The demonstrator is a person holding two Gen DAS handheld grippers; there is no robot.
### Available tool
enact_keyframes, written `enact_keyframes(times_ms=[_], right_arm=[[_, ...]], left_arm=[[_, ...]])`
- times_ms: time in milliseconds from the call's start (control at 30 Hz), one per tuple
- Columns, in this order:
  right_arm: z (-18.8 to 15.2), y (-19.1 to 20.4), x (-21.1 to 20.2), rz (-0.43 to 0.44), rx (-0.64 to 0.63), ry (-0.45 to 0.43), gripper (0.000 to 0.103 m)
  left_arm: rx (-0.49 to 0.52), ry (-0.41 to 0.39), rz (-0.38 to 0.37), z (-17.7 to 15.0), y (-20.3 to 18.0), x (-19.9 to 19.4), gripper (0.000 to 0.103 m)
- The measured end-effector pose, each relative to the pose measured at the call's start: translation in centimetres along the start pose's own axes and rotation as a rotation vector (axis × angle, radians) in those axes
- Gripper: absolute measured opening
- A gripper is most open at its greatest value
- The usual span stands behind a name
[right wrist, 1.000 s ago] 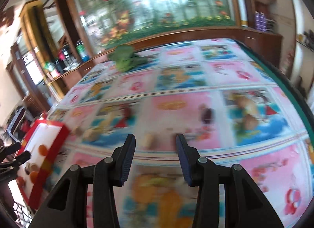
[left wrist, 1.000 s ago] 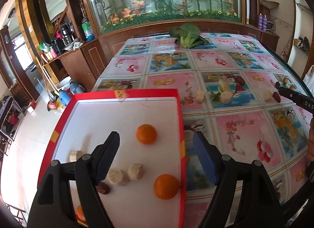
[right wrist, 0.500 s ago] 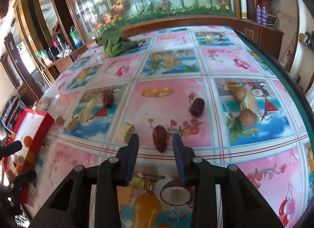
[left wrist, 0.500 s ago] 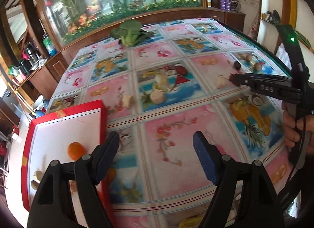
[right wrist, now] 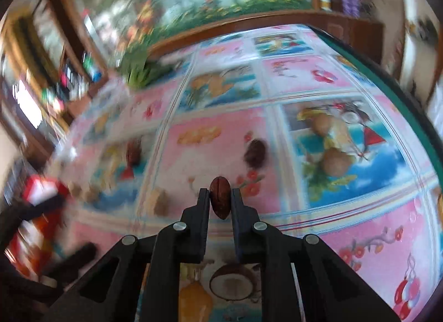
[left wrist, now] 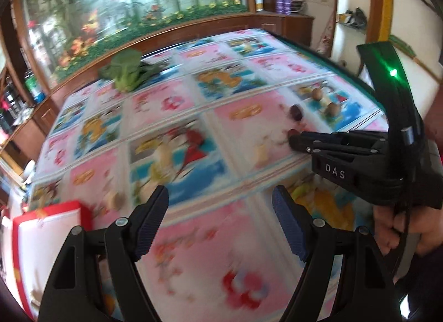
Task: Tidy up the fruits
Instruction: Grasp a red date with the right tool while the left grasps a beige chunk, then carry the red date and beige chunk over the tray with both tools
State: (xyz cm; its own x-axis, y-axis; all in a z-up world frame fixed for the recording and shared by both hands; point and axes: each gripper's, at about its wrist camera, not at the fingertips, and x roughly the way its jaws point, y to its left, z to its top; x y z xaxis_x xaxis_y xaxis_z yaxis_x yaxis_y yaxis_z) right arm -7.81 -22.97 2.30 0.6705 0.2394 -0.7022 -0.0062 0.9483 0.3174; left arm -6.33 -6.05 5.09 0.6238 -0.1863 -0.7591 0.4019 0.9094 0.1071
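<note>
The right claw (right wrist: 220, 203) has just been closing and is now clenched on a small reddish-brown date (right wrist: 220, 197), its 2 pads pressed against the fruit's flanks. The date's long axis runs along the line of the fingers, so 1 tip pokes out past the fingertips and the other points back toward the wrist. It sits at or just above the surface (right wrist: 346, 239), near the front-right part of the patterned cloth; whether it has cleared the cloth I cannot tell.

The left claw (left wrist: 221, 222) is released and holds nothing, hovering over a pink tile closer to the front edge.

The relation that matters next, as I judge it, is the direction to the red tray (left wrist: 49, 239): it lies at the front-left corner of the surface, well apart from the gripped date and off to the right claw's left. The left claw is the nearer of the 2 to the tray, but the right one has the fruit, so the carry would run leftward across the cloth.

Other loose fruit remains: a darker date (right wrist: 256, 153) just beyond the held one, and 2 round brown fruits (right wrist: 336, 161) toward the right edge.
</note>
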Motion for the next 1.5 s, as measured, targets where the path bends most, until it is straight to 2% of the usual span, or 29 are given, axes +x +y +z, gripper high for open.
enact_keyframes(times_ms=[133,233,300,367,500,567,667,867,967,1033,1167,1367,1500], right_arm=[[0.5,-1.9,-1.7,0.017,0.096,-0.076,0.014],[0.6,-2.3,-2.1,0.031,0.124,-0.09,0.014],[0.6,-2.4,-2.3,0.042,0.126,-0.092,0.014],[0.7,-2.2,-2.4,0.051,0.127,-0.095,0.014],[0.8,-2.0,-2.2,0.062,0.123,-0.092,0.014],[0.9,-2.0,-2.1,0.061,0.121,-0.087,0.014],[0.9,-1.9,-2.1,0.048,0.114,-0.095,0.014],[0.9,-1.6,-2.2,0.046,0.094,-0.115,0.014],[0.9,-1.0,-2.7,0.053,0.059,-0.157,0.014],[0.9,-0.6,-3.1,0.053,0.034,-0.183,0.014],[0.8,-0.1,-3.6,0.04,-0.003,-0.227,0.014],[0.9,0.0,-3.7,0.021,-0.004,-0.248,0.014],[0.9,0.0,-3.8,0.011,-0.011,-0.261,0.014]], left_arm=[[0.034,0.021,-0.019,1.5,-1.6,2.4,0.077],[0.043,0.059,-0.037,2.3,-2.5,4.4,0.066],[0.024,0.082,-0.046,2.6,-2.5,5.4,0.064],[0.003,0.099,-0.061,2.8,-2.5,6.0,0.049],[-0.027,0.129,-0.077,2.8,-2.4,7.2,0.036],[-0.037,0.128,-0.093,2.9,-2.4,7.3,0.026],[-0.028,0.123,-0.099,3.1,-2.8,7.4,0.019],[-0.066,0.112,-0.116,2.9,-2.6,7.0,0.016],[-0.079,0.077,-0.105,2.4,-2.4,5.2,0.016],[-0.079,0.044,-0.073,1.9,-2.2,3.2,0.017],[-0.127,-0.042,-0.064,0.4,-0.6,-1.7,0.017],[-0.209,-0.159,0.066,-2.7,3.4,-9.5,0.017],[-0.271,-0.212,0.144,-4.8,5.8,-13.2,0.017]])
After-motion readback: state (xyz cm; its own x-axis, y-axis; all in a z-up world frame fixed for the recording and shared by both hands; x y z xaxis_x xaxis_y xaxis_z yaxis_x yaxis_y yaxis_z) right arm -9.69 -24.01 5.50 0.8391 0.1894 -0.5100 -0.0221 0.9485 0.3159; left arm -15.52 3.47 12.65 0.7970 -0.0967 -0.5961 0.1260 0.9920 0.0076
